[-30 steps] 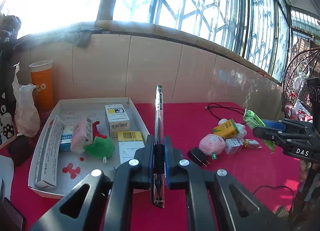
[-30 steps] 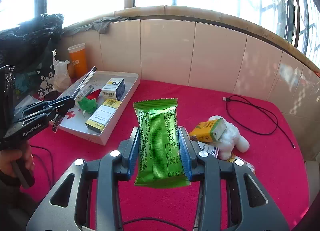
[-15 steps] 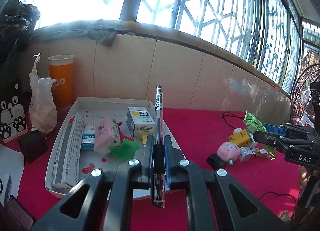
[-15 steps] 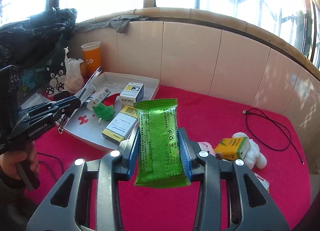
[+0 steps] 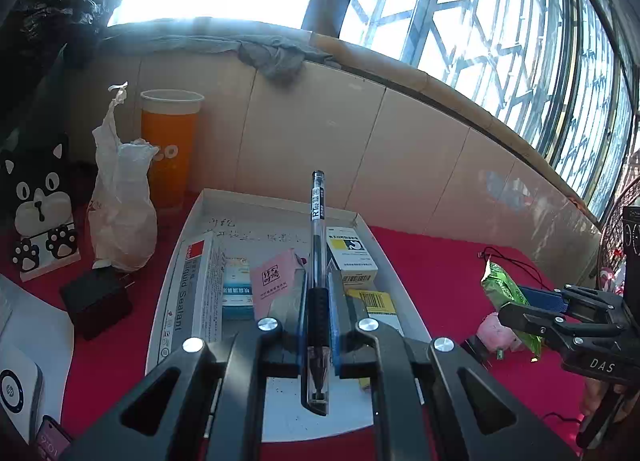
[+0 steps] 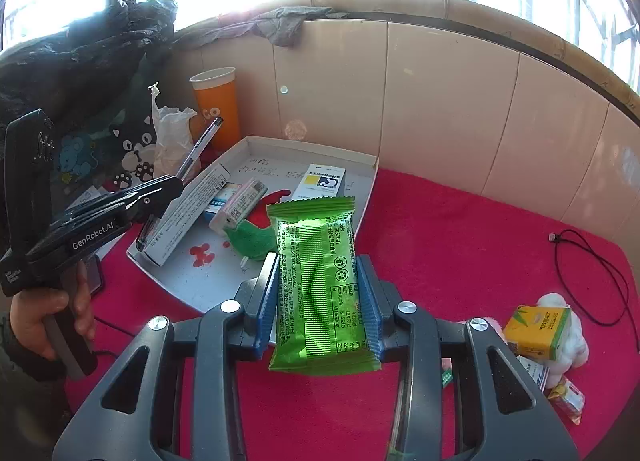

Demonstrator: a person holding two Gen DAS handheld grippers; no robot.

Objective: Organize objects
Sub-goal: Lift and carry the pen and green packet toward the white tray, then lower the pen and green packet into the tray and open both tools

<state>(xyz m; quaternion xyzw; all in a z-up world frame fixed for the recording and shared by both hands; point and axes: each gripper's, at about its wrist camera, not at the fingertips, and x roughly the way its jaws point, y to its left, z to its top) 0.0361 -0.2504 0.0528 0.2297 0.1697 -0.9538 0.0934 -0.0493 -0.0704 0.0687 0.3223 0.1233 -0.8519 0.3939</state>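
My left gripper (image 5: pixel 318 297) is shut on a clear black-ink pen (image 5: pixel 317 221) and holds it above the near part of the white tray (image 5: pixel 280 201). It also shows in the right wrist view (image 6: pixel 160 189), pen (image 6: pixel 200 147) pointing up. My right gripper (image 6: pixel 318 285) is shut on a green snack packet (image 6: pixel 320 285), held above the red cloth just right of the tray (image 6: pixel 360 201). It also shows in the left wrist view (image 5: pixel 520 313). The tray holds several boxes, among them a sealant box (image 5: pixel 192 285), a pink box (image 5: pixel 276 281) and a yellow-and-white box (image 5: pixel 350 253).
An orange cup (image 5: pixel 170 145), a white plastic bag (image 5: pixel 120 213) and a black charger (image 5: pixel 96 301) stand left of the tray. On the red cloth at the right lie a yellow carton (image 6: pixel 536 327), a white plush (image 6: pixel 572 341) and a black cable (image 6: pixel 592 277). A tiled wall runs behind.
Both grippers have moved left toward the tray. The left gripper with the pen now hangs over the tray; the right gripper with the packet has come close to its right edge.
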